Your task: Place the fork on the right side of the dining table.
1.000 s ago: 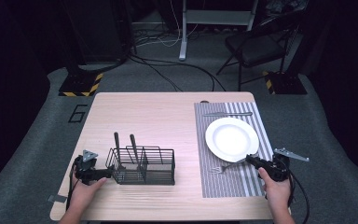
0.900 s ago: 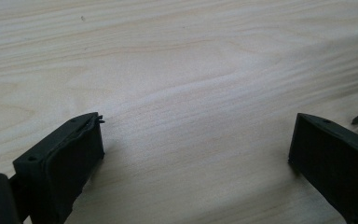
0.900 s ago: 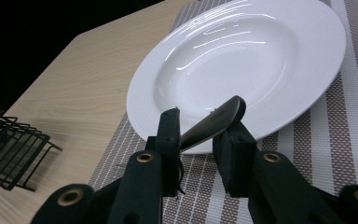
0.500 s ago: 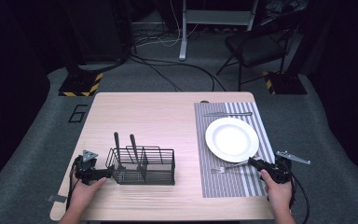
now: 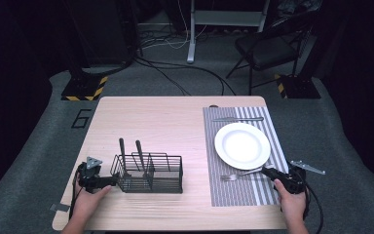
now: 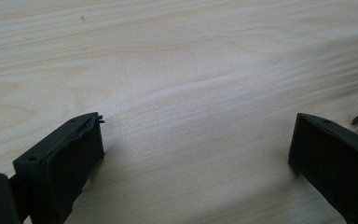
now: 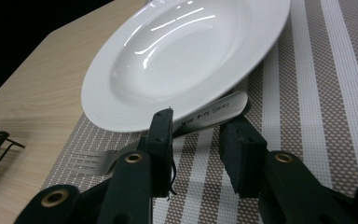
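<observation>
1. Pale wood desk [image 5: 165,122] spreads across my high view, with dark carpet and cables on the floor behind it.
2. On the right side of the desk I've got a grey striped placemat [image 5: 224,195], running from the far edge down towards the near edge.
3. Over on the left, a black wire caddy [image 5: 151,173] stands upright, with two dark utensil handles [image 5: 121,148] poking up out of its left part.
4. A white plate [image 5: 242,145] sits on the placemat; in the right gripper view its rim [image 7: 121,126] looms just past my jaws.
5. A knife [image 5: 237,119] lies crosswise on the placemat, beyond the plate, close to the far edge.
6. A fork [image 5: 241,174] lies on the placemat just this side of the plate, tines pointing left; in the right gripper view its handle [image 7: 214,112] tucks under the plate's rim.
7. My right hand-held gripper [image 5: 269,171] is down at the fork's handle end. In the right gripper view its jaws are narrow and stand either side of the handle, but I can't tell whether they're pressing on it.
8. My left hand-held gripper [image 5: 112,180] rests low on the desk, tips just beside the caddy's left end. In the left gripper view its jaws are spread wide with bare wood between them, gripping nothing.
</observation>
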Demonstrator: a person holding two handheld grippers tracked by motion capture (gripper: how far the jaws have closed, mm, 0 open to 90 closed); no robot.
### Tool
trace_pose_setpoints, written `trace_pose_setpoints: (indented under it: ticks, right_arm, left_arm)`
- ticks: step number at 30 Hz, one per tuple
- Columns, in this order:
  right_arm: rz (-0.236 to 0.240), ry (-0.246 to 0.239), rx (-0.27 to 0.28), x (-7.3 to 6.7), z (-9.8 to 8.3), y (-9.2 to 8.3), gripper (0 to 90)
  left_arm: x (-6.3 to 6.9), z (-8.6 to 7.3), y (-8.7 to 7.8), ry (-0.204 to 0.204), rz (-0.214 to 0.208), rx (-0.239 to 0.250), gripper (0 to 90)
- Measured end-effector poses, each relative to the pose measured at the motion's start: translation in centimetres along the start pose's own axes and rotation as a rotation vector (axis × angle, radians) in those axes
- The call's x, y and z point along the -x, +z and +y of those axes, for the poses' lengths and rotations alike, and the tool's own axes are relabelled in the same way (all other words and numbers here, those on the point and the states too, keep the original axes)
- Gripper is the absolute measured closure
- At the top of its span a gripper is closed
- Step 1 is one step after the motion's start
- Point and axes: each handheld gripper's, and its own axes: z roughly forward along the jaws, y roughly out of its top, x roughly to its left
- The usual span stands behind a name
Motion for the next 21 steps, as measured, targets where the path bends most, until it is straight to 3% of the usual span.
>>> trace_pose_setpoints:
  ticks: [11, 16, 21]
  right_arm:
    - [-0.038, 0.046, -0.027, 0.9, -0.7, 0.0, 65.9]
    - [-0.048, 0.042, 0.002, 0.7, -0.5, -0.4, 63.5]
    - [-0.033, -0.008, 0.029, -0.4, -0.1, -0.9, 62.9]
  left_arm:
    - [0.0, 0.0, 0.0, 0.0, 0.0, 0.0, 2.5]
    - [0.0, 0.0, 0.0, 0.0, 0.0, 0.0, 2.5]
    - [0.0, 0.0, 0.0, -0.001, 0.0, 0.0, 2.5]
